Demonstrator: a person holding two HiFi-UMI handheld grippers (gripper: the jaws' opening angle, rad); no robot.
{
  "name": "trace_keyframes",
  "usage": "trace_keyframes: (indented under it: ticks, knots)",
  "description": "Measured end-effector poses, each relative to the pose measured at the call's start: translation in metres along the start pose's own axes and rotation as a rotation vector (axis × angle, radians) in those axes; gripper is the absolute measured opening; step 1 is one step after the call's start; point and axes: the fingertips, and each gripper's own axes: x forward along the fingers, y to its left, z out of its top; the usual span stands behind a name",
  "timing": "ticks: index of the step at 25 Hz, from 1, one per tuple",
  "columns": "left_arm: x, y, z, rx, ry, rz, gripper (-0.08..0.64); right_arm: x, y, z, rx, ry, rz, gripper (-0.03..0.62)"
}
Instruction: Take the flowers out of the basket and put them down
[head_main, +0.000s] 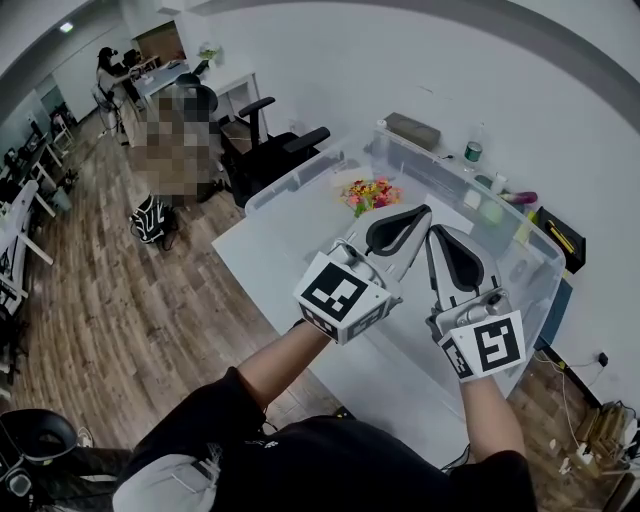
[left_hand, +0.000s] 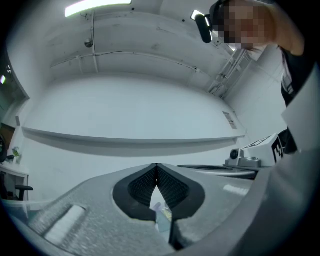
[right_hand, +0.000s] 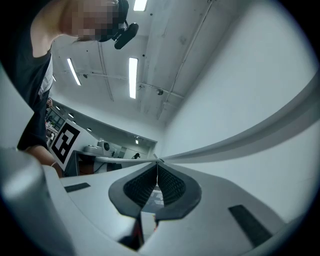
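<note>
Here, the left tool (head_main: 420, 214) and the right tool (head_main: 436, 236) were both closed, jaws pressed together with nothing between them. They were held side by side, tips almost touching, above the white counter (head_main: 270, 250). Just beyond the tips, a bright bunch of flowers (head_main: 370, 192) sat on the counter, ringed by clear plastic walls (head_main: 310, 170).

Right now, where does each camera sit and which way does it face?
Head view: on the person's head, looking down at the table, flowers, left gripper, right gripper, both forearms.
Left gripper view: on that gripper, along shut jaws toward wall and ceiling.
Right gripper view: likewise, toward ceiling lights.
All three share the person's dark shirt.
</note>
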Motion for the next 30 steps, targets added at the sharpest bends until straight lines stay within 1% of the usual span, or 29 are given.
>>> trace_keyframes:
  ticks: [4,10,13,15,18,21,24,27,30]
  knots:
    - [0.011,0.003,-0.009,-0.002,-0.013,0.013,-0.008,0.001,-0.010,-0.015,0.014,0.052,-0.039,0.012]
    - [0.018,0.010,-0.032,-0.008,0.000,0.027,-0.008,0.004,-0.018,-0.037,0.058,0.105,-0.054,0.012]
    - [0.023,0.012,-0.047,-0.015,0.023,0.022,-0.008,0.004,-0.022,-0.050,0.066,0.134,-0.064,0.012]
    - [0.025,0.010,-0.049,-0.017,0.037,0.015,-0.008,0.001,-0.024,-0.053,0.064,0.142,-0.073,0.012]
    - [0.021,0.011,-0.053,-0.027,0.058,0.031,-0.008,0.002,-0.020,-0.057,0.080,0.149,-0.064,0.012]
    - [0.019,0.013,-0.056,-0.010,0.087,0.049,-0.008,0.003,-0.018,-0.061,0.098,0.156,-0.062,0.012]
    - [0.017,0.014,-0.060,-0.010,0.113,0.051,-0.008,0.004,-0.017,-0.065,0.123,0.166,-0.054,0.012]
    - [0.019,0.014,-0.064,-0.017,0.118,0.047,-0.008,0.004,-0.018,-0.068,0.129,0.174,-0.051,0.012]
    - [0.019,0.014,-0.064,-0.005,0.116,0.040,-0.008,0.004,-0.019,-0.069,0.136,0.175,-0.056,0.012]
